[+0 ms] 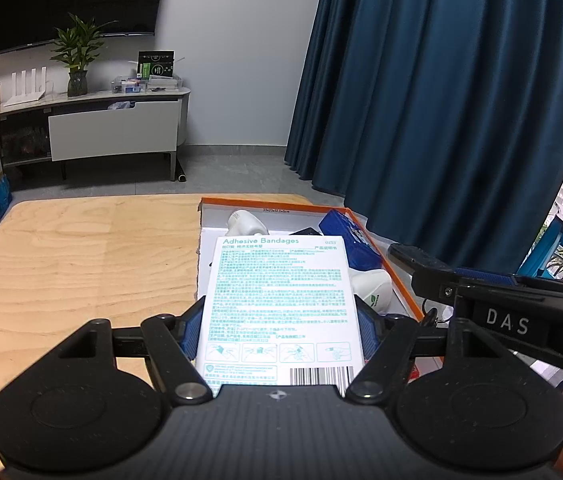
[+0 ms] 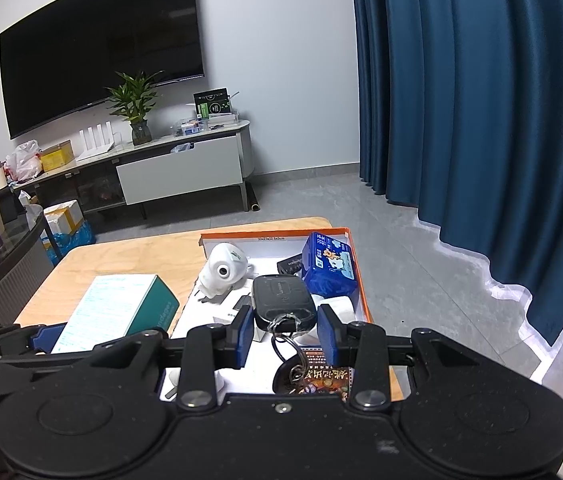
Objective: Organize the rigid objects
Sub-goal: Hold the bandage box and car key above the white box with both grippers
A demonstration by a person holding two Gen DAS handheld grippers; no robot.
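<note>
My left gripper point(image 1: 279, 330) is shut on a white and teal Adhesive Bandages box point(image 1: 279, 300) and holds it above the near end of the orange-rimmed box point(image 1: 273, 202). The bandages box point(image 2: 113, 310) also shows in the right wrist view, left of the orange-rimmed box point(image 2: 273, 234). My right gripper point(image 2: 287, 332) is open over this box, its blue pads either side of a black key fob point(image 2: 281, 296) with a key ring, not touching it. Inside lie a white bottle point(image 2: 223, 270), a blue tissue pack point(image 2: 329, 266) and a white roll point(image 2: 339, 306).
The orange-rimmed box sits at the right end of a wooden table point(image 1: 81, 260). Blue curtains point(image 1: 441, 100) hang behind on the right. A TV stand point(image 2: 177, 172) with a plant and a wall TV point(image 2: 97, 44) stand across the grey floor.
</note>
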